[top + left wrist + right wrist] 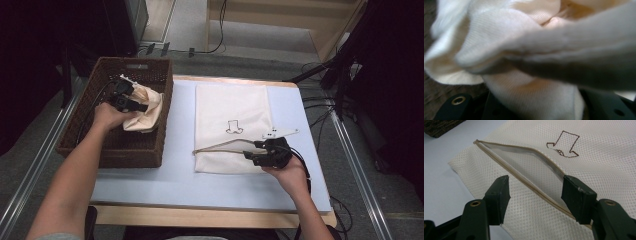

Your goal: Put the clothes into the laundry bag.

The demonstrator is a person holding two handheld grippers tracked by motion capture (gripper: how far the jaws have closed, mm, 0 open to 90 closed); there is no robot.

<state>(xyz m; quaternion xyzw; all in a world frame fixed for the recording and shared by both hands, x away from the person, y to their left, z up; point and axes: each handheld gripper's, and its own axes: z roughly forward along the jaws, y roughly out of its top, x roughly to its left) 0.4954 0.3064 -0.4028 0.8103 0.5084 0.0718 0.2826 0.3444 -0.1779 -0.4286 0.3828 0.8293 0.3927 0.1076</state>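
Cream cloth [145, 112] clamped in left gripper [131, 104].

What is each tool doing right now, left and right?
Left tool: closed on the crumpled cream cloth over the brown wicker basket.
Right tool: open, at the white mesh laundry bag's zipper opening.

1. You had two grippers in hand: the left gripper [131, 100] and the right gripper [255, 150], one per hand.
2. One brown woven basket [85, 130] stood on the table.
3. One cream cloth [147, 112] was counted at the basket, bunched; whether it was a single piece could not be told.
4. One mesh bag [232, 107] lay flat, with one zipper opening [524, 162] and one drawn arrow mark [565, 143].
5. One table [200, 185] carried it all.
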